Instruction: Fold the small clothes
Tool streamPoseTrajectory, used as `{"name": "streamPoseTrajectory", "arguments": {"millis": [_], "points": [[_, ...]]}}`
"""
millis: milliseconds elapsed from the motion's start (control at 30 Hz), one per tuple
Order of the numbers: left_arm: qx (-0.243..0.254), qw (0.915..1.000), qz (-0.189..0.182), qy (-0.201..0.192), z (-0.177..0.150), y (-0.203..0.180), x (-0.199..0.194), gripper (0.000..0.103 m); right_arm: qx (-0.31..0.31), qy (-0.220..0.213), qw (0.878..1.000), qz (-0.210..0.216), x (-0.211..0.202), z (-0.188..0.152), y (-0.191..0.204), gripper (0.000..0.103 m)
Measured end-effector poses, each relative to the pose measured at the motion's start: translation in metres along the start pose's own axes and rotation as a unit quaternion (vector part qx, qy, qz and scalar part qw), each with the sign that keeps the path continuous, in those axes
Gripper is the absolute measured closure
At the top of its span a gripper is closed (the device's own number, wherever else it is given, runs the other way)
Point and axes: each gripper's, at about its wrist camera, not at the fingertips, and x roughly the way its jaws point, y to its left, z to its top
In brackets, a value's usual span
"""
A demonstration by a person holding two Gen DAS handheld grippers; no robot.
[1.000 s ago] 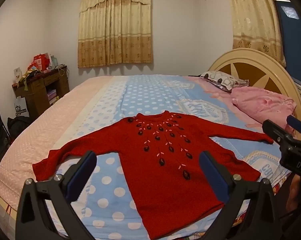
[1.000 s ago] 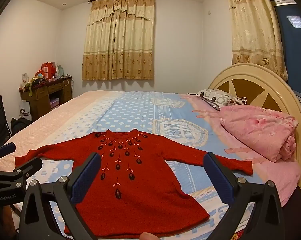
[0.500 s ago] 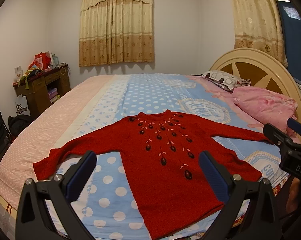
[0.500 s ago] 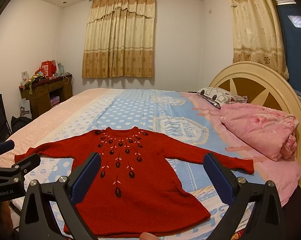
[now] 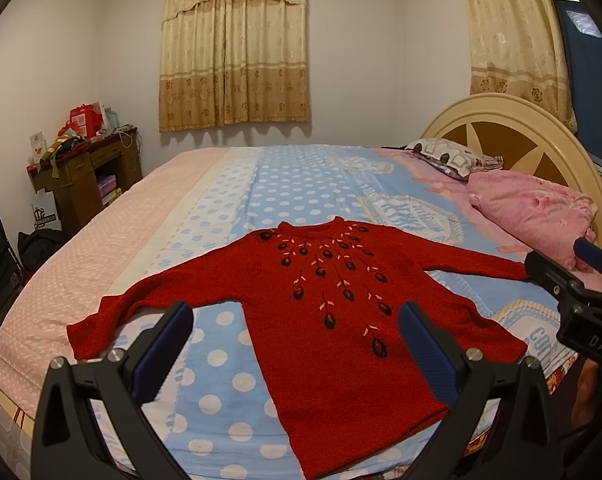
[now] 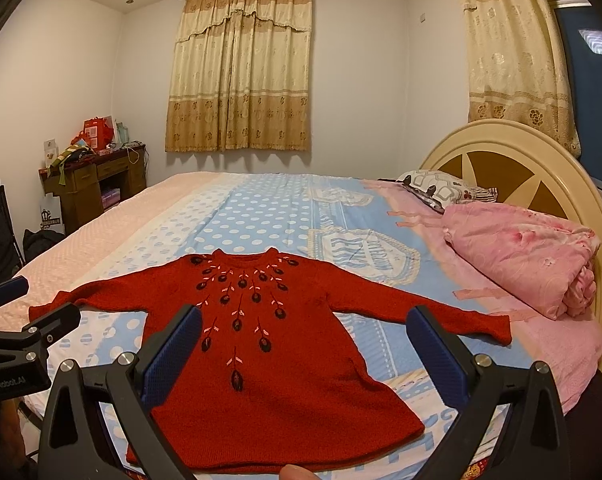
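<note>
A small red knitted sweater (image 5: 333, 312) with dark flower embroidery lies flat and face up on the bed, both sleeves spread out, hem toward me. In the right wrist view the same sweater (image 6: 269, 344) fills the near bed. My left gripper (image 5: 297, 320) hovers open above the sweater's lower left part, holding nothing. My right gripper (image 6: 301, 320) hangs open over the lower body, also empty. Each gripper shows at the edge of the other's view: the right gripper (image 5: 573, 276) at far right, the left gripper (image 6: 17, 312) at far left.
The bed (image 5: 301, 184) has a blue polka-dot and pink cover. A folded pink quilt (image 6: 529, 248) and a patterned pillow (image 6: 441, 188) lie by the cream headboard (image 6: 513, 168) at right. A cluttered wooden desk (image 5: 85, 168) and dark bags stand left of the bed.
Both views have shifted slightly; the sweater sits a little further left and higher in the left wrist view. The sweater itself lies as before, and both grippers stay open.
</note>
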Motion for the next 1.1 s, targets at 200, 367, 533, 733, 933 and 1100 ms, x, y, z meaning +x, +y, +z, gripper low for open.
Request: {"name": "streamPoseTrajectory", "arguments": {"millis": [200,367,533,733,933,1100], "points": [[-0.001,1.0,0.0,0.001,0.0006,-0.0006,0.0001,0.0,0.0,0.002,1.0,0.0,-0.0001,-0.0004,0.0015,0.001],[0.0,1.0,0.0,0.001,0.0009,-0.0018,0.0007,0.0,0.0,0.003,1.0,0.001,-0.0004,-0.0007,0.0023,0.001],[0.001,1.0,0.001,0.002,0.0,-0.0017,0.0008,0.0,0.0,0.005,1.0,0.001,0.001,-0.0012,0.0021,0.001],[0.001,1.0,0.0,0.002,0.0003,-0.0018,0.0008,0.0,-0.001,0.006,1.0,0.001,0.002,-0.0009,0.0015,0.001],[0.001,1.0,0.001,0.002,0.0006,-0.0021,0.0008,0.0,-0.002,0.008,1.0,0.003,0.003,-0.0014,0.0026,0.001],[0.001,1.0,0.001,0.003,0.0008,-0.0021,0.0009,0.0,-0.004,0.008,1.0,0.003,0.0043,-0.0021,0.0036,0.001]]}}
